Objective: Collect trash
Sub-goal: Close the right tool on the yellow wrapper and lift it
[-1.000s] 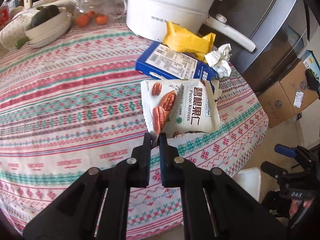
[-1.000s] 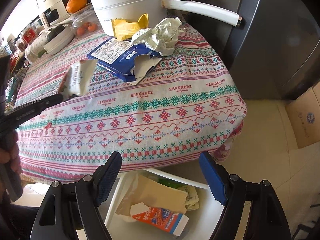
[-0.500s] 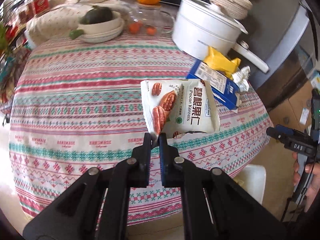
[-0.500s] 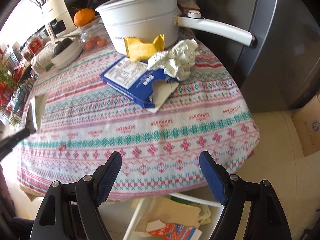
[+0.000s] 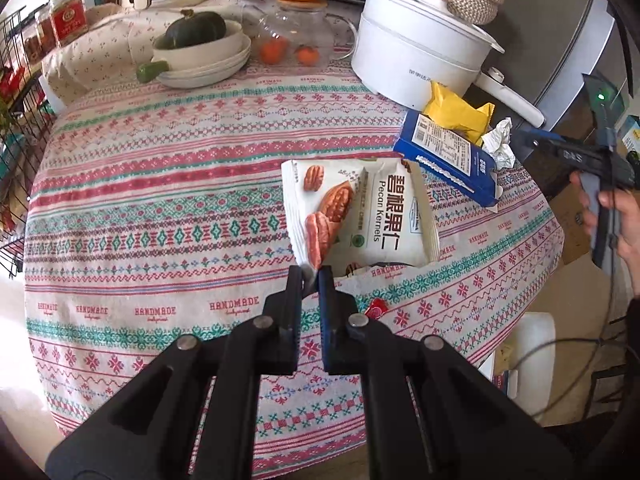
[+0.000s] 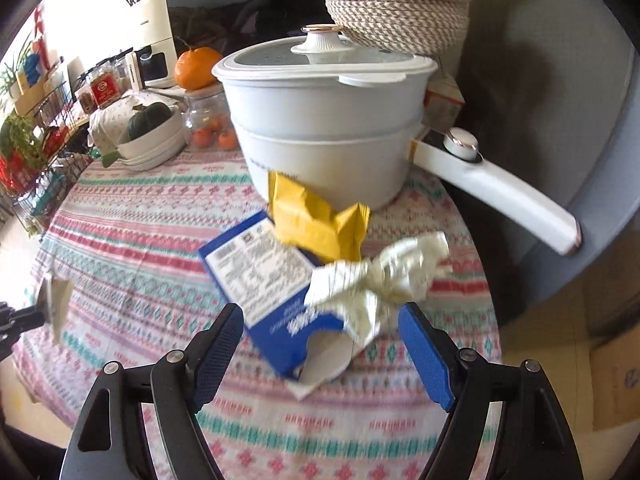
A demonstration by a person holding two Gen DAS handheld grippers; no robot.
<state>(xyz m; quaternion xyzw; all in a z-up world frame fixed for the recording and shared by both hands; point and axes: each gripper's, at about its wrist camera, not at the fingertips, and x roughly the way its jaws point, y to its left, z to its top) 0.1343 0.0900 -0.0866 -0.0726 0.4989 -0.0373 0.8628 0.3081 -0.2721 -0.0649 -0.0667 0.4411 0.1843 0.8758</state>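
Observation:
My left gripper (image 5: 310,276) is shut on the corner of a white pecan kernels bag (image 5: 360,216) and holds it above the patterned tablecloth (image 5: 160,216). The bag also shows edge-on at the far left of the right wrist view (image 6: 54,304). My right gripper (image 6: 320,344) is open and empty, low over the table, with a torn blue box (image 6: 268,280) and a crumpled white paper (image 6: 380,280) just beyond its fingers. A yellow wrapper (image 6: 316,224) lies on the box's far end.
A white pot (image 6: 328,124) with a long handle (image 6: 500,196) stands behind the trash. A bowl with a green squash (image 5: 200,48), a glass jar of small oranges (image 5: 296,40) and a white bin (image 5: 532,344) beside the table are in view.
My left gripper has lifted and pulled back with the bag, away from the blue box. My right gripper rose from the bin below the table edge and moved in over the box and crumpled paper.

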